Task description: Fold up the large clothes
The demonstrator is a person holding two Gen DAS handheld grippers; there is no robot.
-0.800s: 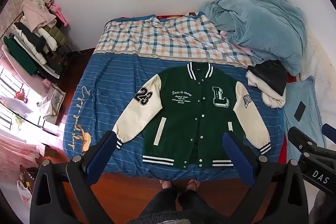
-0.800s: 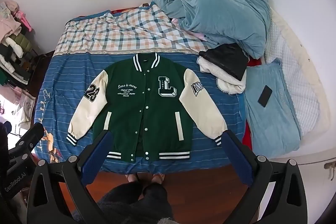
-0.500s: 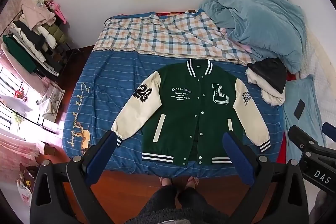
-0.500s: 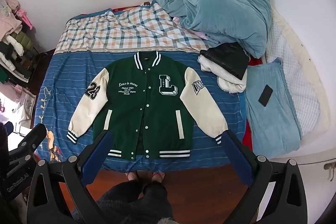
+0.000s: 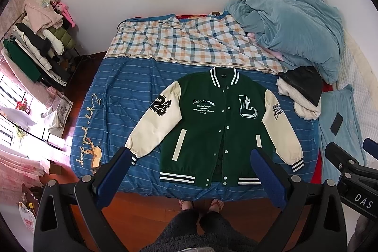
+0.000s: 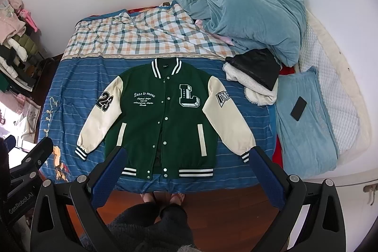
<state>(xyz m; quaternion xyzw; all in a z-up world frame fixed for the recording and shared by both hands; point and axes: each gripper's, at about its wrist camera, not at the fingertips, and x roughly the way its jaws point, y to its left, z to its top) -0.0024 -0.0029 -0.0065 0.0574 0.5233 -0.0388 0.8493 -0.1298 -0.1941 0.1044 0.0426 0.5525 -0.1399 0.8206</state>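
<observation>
A green varsity jacket (image 5: 212, 124) (image 6: 163, 119) with cream sleeves lies flat and face up on the blue striped bedspread, collar toward the wall, sleeves spread out and down, hem near the bed's front edge. My left gripper (image 5: 191, 157) hangs high above the hem, open, with nothing between its blue pads. My right gripper (image 6: 189, 157) is also open and empty, held above the hem. Each gripper's body shows at the edge of the other's view.
The bed (image 5: 113, 115) carries a plaid sheet at the back, a rumpled blue duvet (image 5: 290, 25) at the back right, a black and white folded garment (image 6: 255, 72) beside the right sleeve, and a phone (image 6: 298, 108) on a blue pillow. A clothes rack (image 5: 35, 44) stands left. The person's feet are on the wood floor.
Both views have drifted slightly, so the jacket sits a little lower in frame. Both grippers stay open and empty, and the jacket has not moved.
</observation>
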